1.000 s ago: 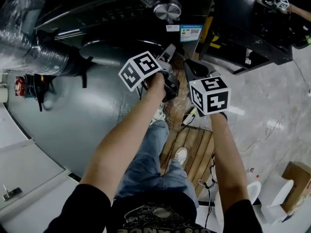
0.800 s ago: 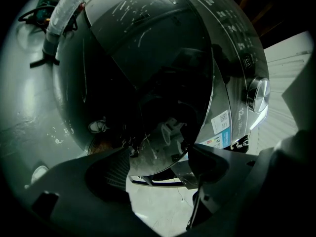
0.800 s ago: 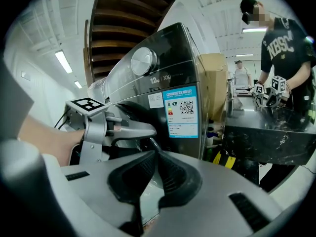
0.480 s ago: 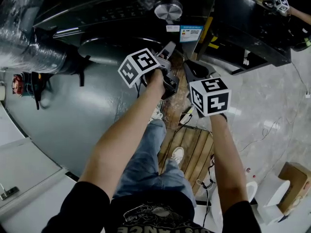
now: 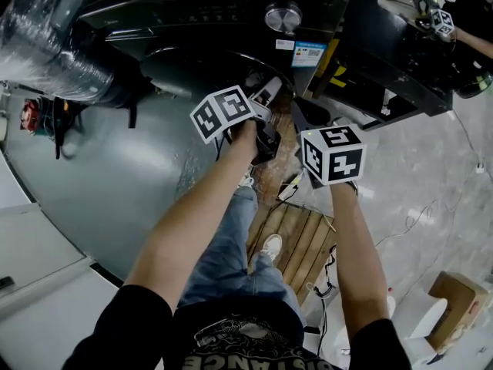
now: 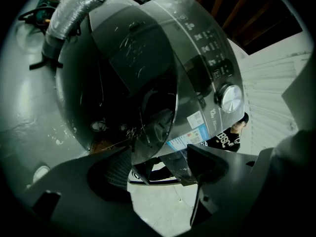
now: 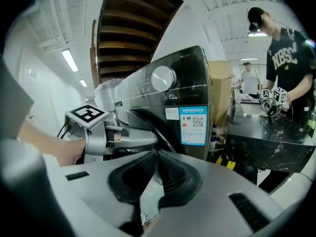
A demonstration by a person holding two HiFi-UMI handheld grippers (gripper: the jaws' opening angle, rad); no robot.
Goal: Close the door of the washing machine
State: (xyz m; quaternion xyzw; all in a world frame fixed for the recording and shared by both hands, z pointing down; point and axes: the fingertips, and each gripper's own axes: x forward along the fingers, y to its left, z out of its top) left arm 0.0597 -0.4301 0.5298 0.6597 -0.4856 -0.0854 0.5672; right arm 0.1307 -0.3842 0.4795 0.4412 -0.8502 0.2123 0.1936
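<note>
Two tongs are held out in front of the person, above a wooden pallet (image 5: 304, 241) on the floor. The left tongs (image 6: 159, 163) are spread wide, and the lower rim of the round dark glass door (image 6: 133, 88) sits in the gap between the jaws; whether either pad touches it cannot be told. The right tongs (image 7: 156, 155) are pressed together at the tips with nothing pinched there (they hang just beside the left pair, at its 4 o'clock in the head view). From the right gripper view the left pair lies at 9 o'clock, reaching in to the door's curved black rim. The door stands swung out from the front of the dark washing machine (image 7: 182, 83), not flush with it. On that front a silver knob (image 7: 163, 78) sits at 12 o'clock and a blue-edged label (image 7: 193, 125) just below it. A foil-wrapped hose (image 5: 54, 60) runs off at 10 o'clock in the head view. Farther back, at 2 o'clock, another person (image 7: 284, 58) stands at a dark tabletop (image 7: 266, 142).
</note>
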